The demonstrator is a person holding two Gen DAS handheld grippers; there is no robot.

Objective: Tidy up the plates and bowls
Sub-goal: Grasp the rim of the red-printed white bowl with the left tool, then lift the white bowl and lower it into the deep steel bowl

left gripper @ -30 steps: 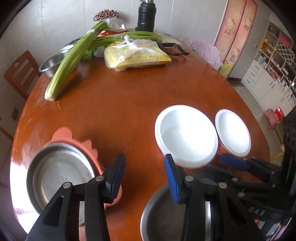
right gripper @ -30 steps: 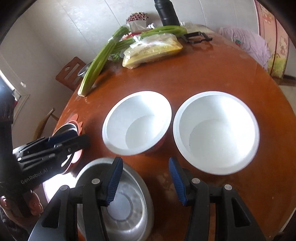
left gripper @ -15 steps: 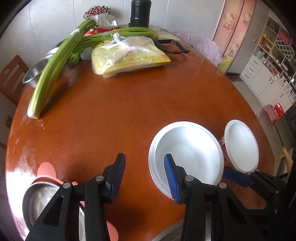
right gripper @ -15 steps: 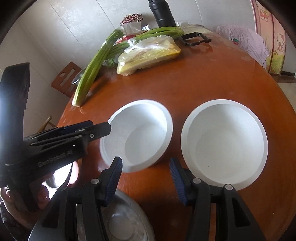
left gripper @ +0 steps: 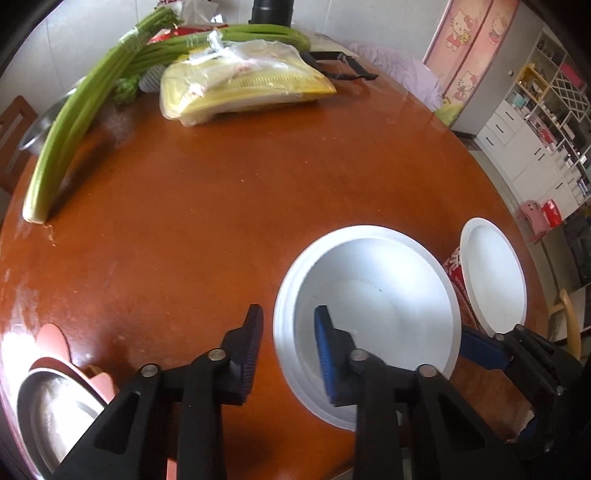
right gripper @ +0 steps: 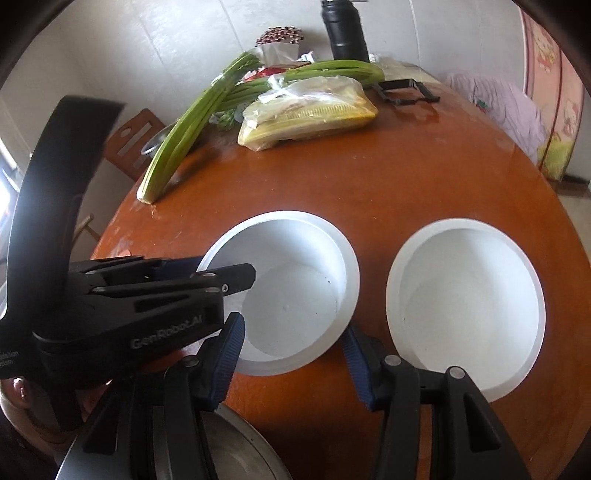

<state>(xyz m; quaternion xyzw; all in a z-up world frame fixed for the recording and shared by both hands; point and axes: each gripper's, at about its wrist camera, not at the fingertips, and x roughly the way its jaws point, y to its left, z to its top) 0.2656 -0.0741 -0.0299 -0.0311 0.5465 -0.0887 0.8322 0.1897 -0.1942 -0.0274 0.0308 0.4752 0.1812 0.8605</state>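
Two white bowls stand side by side on the round brown table (left gripper: 221, 221). My left gripper (left gripper: 288, 347) straddles the near-left rim of the left white bowl (left gripper: 376, 295) (right gripper: 295, 291), and its jaws close on that rim, one finger inside and one outside. The other white bowl (right gripper: 465, 306) (left gripper: 491, 273), red-patterned outside, stands to its right. My right gripper (right gripper: 293, 358) hangs open just in front of the gap between the bowls, holding nothing. Under it lies a steel bowl (right gripper: 240, 450). Another steel dish (left gripper: 48, 417) rests on a pink mat (left gripper: 51, 343).
At the back of the table lie a celery bunch (left gripper: 74, 122), a bagged yellow pack (left gripper: 243, 88), a black flask (right gripper: 345, 33) and a black frame (right gripper: 406, 92). A wooden chair (right gripper: 129, 144) stands to the left, white cabinets (left gripper: 535, 147) to the right.
My left gripper has swung right from over the steel dish to the white bowl, and its jaws have narrowed around the rim. The right gripper has edged forward toward the bowls.
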